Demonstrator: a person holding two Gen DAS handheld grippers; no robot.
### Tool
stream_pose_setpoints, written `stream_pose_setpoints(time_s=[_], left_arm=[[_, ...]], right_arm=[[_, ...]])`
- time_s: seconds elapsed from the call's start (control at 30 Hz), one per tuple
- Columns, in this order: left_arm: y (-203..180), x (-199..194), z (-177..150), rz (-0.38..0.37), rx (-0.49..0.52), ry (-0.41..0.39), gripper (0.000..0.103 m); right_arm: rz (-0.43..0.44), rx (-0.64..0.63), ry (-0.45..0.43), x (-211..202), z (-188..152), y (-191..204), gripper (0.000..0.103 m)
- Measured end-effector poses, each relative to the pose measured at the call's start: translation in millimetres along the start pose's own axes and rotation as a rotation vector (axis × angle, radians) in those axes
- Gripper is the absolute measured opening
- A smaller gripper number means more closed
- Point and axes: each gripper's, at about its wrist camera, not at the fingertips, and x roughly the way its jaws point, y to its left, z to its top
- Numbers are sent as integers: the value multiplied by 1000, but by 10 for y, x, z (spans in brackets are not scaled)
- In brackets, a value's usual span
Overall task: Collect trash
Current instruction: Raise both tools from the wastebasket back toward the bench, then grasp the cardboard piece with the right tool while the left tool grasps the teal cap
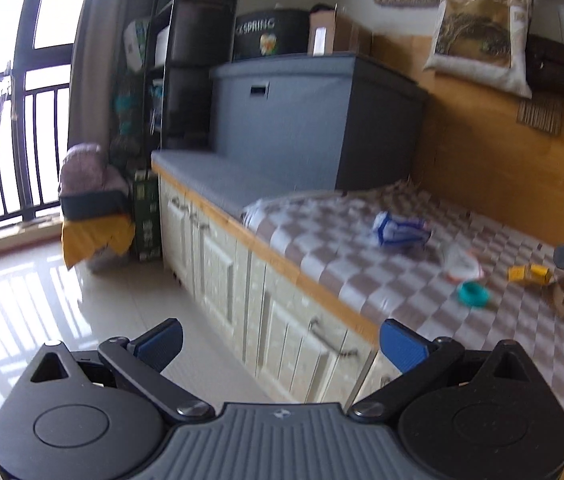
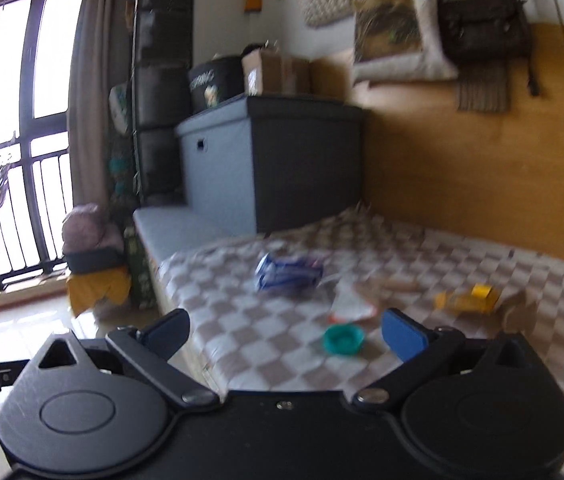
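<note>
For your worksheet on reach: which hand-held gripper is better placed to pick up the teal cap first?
Probably the right hand-held gripper: open, over the checked cover, teal cap just ahead. The left is open but off the edge.

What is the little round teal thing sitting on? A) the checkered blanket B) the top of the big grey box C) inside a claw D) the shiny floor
A: the little round teal thing lies on the checkered blanket, close to the white wrapper, and both the left claw and the right claw are open and empty.
</note>
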Motion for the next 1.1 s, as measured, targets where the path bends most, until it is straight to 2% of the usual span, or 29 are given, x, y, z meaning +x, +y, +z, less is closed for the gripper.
stream_pose_setpoints(time_s=[0.23,0.37,0.5,0.63,0.87,1.0,1.1], left_arm=[[-467,112,388,-87,13,-112,103],[-768,232,492,-135,28,-146,103],[-1068,420,557,-177,47,-136,103],[-1371,630,610,-182,63,-112,103],[-1858,1090,589,-224,122,-42,103],[-2090,1371,502,-266,178,14,103],[-2228,1540,418,-285,216,48,103]], right_arm=[[-105,16,-175,22,298,-287,103],[-172,29,-246,100,410,-506,103],[-315,24,-292,224,406,-755,103],[-426,17,-260,406,368,-1095,103],[-528,109,-159,763,111,-1825,103],[-509,187,-87,986,-59,-2151,103],[-439,262,-32,1141,-175,-2324,103]])
